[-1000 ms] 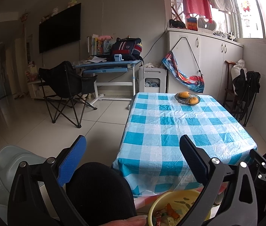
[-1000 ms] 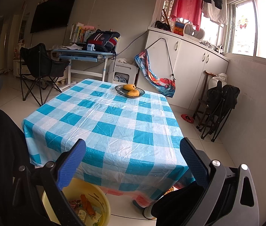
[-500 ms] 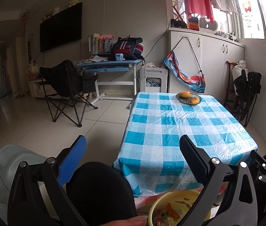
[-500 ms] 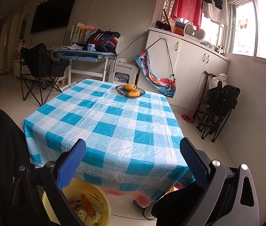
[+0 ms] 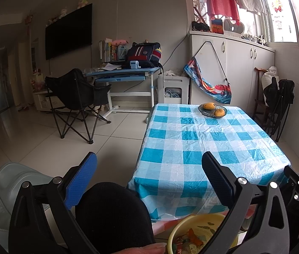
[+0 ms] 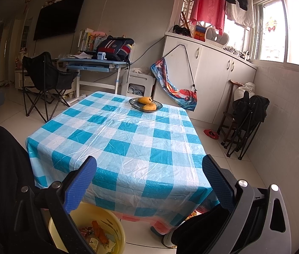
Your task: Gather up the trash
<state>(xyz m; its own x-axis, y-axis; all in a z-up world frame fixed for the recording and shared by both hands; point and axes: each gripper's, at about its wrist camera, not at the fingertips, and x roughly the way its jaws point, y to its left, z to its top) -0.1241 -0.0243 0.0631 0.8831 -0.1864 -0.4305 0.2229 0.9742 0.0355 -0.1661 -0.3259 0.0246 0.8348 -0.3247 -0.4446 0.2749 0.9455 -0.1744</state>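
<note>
A yellow basin [image 5: 194,224] with several pieces of trash in it stands on the floor below the table's near edge; it also shows in the right wrist view [image 6: 111,232]. My left gripper [image 5: 149,177] is open and empty, held above my knee in front of the table. My right gripper [image 6: 149,177] is open and empty, held before the table's near edge, above the basin. The blue-and-white checked tablecloth [image 5: 202,148] bears no trash that I can see.
A dark bowl with two mangoes [image 5: 212,109] sits at the table's far end, also in the right wrist view [image 6: 145,104]. A black folding chair [image 5: 75,97] and a blue desk [image 5: 124,74] stand left. Folded chairs [image 6: 246,118] lean at the right wall.
Both grippers have stayed open and almost still; the left wrist view has shifted very slightly.
</note>
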